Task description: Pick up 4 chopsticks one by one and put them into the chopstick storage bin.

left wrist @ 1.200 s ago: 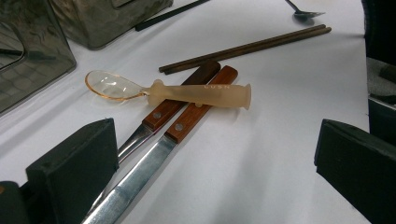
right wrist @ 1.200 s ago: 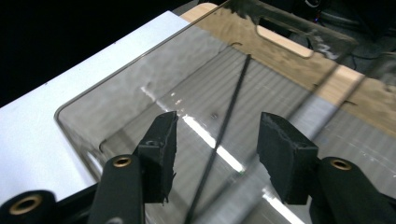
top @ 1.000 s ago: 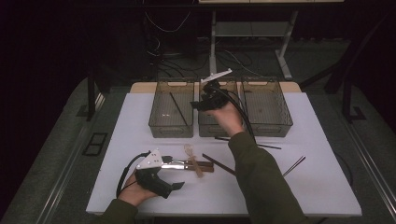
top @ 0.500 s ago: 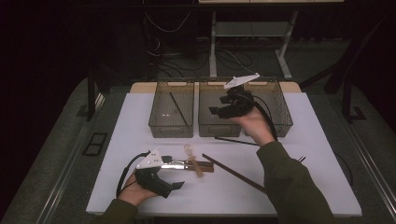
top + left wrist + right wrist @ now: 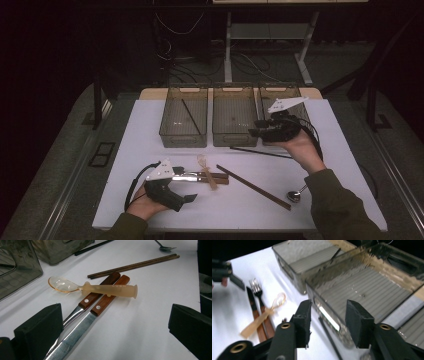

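- Facing the left hand-held gripper (image 5: 110, 340), jaws spread and empty, lies a translucent amber plastic spoon (image 5: 93, 288): light, slippery, best pinched across its thick handle.
- Crossing two wood-handled steel utensils (image 5: 100, 302), it may roll.
- Right hand-held gripper (image 5: 328, 320) hangs unclenched, holding nothing.

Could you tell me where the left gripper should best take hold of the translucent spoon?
Probably by its thick handle, which lies raised across the two wooden handles, leaving room beneath. Come from above with the left gripper, whose jaws stand open, one jaw either side.

Dim surroundings — right gripper view blurred.
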